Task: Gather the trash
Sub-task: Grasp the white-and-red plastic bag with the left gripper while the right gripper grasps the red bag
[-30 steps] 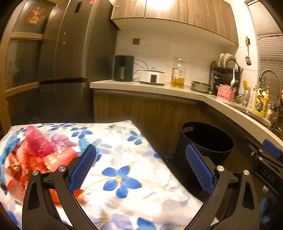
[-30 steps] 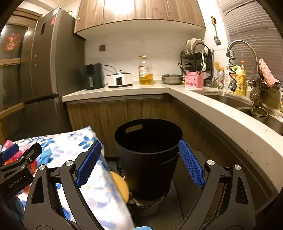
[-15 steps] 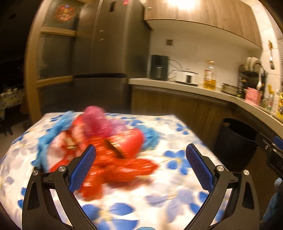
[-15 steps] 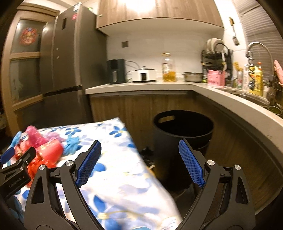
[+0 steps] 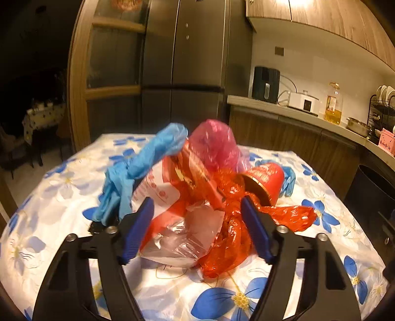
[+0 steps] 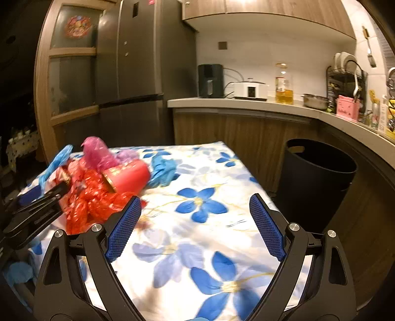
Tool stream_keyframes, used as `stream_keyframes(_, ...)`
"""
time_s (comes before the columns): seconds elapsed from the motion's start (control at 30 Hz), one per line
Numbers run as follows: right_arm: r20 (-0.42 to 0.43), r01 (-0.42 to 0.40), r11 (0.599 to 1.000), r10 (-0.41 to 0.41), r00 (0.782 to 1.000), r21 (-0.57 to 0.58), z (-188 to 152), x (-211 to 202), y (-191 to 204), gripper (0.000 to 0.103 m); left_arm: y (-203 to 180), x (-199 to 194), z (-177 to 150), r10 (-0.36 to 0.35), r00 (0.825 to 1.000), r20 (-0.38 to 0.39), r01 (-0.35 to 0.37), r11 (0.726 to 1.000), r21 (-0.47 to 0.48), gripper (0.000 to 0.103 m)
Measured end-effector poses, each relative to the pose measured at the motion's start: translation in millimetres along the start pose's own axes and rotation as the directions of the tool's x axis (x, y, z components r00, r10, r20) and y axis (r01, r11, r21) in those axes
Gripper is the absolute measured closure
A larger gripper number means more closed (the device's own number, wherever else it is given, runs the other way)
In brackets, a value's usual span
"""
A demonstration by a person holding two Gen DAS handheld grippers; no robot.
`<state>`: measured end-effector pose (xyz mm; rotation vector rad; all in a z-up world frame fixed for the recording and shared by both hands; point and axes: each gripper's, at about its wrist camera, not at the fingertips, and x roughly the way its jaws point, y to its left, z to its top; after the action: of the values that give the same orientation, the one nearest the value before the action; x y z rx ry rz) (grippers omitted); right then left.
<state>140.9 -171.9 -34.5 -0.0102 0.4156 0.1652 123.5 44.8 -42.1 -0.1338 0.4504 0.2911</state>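
Trash (image 5: 197, 197) is being closed on by the left gripper (image 5: 197, 227), whose jaws are narrowing around clear and red plastic wrap (no firm pinch yet, as judged). Beyond its tips a red cup (image 5: 266, 180) is lying. The right gripper (image 6: 195, 227) is being held wide and empty over the table (image 6: 209, 247); a bin (image 6: 318, 182) is waiting beyond it to the right. Next, a secure squeeze is being called for.

No legible text anywhere. Red printing on crumpled clear-and-white plastic bag (image 5: 158, 195): too blurred to read. Gold band lettering on red cylindrical can (image 5: 265, 179): unreadable, possibly a brand mark. Round red decal on wood-framed glass cabinet door (image 6: 77, 26): pattern only. Small red sticker atop grey refrigerator (image 6: 151, 2): indistinct.
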Motion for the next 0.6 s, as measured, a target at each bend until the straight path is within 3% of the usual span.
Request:
stream_keyframes(0.13, -0.007, -0.018, 1.000, 0.018, 1.000, -0.009, -1.6, 4.6, 9.6, 0.015, 3.6, 15.4, -2.4, -0.011, 0.998, -0.060, 0.011, 1.000, -0.007, 0.062)
stream_keyframes(0.17, -0.010, -0.025, 1.000, 0.025, 1.000, -0.011, -2.2, 6.1, 12.4, 0.015, 5.4, 18.3, -3.8, -0.020, 0.997, -0.076, 0.019, 1.000, -0.012, 0.074)
stream_keyframes(0.23, -0.014, -0.041, 0.999, 0.041, 0.999, -0.016, -3.3, 9.0, 16.6, 0.015, 6.0, 19.6, -6.0, -0.025, 0.996, -0.083, 0.023, 1.000, -0.018, 0.078)
stream_keyframes(0.3, -0.020, -0.066, 0.998, 0.065, 0.998, -0.025, -5.3, 13.3, 24.0, 0.015, 8.4, 15.1, -7.2, -0.030, 0.997, -0.066, 0.029, 0.999, -0.019, 0.090)
stream_keyframes(0.6, -0.090, -0.217, 0.976, 0.215, 0.972, -0.013, -14.9, 39.1, 60.2, 0.015, 30.0, -28.5, -2.3, -0.074, 0.997, 0.017, 0.075, 0.995, -0.066, 0.096)
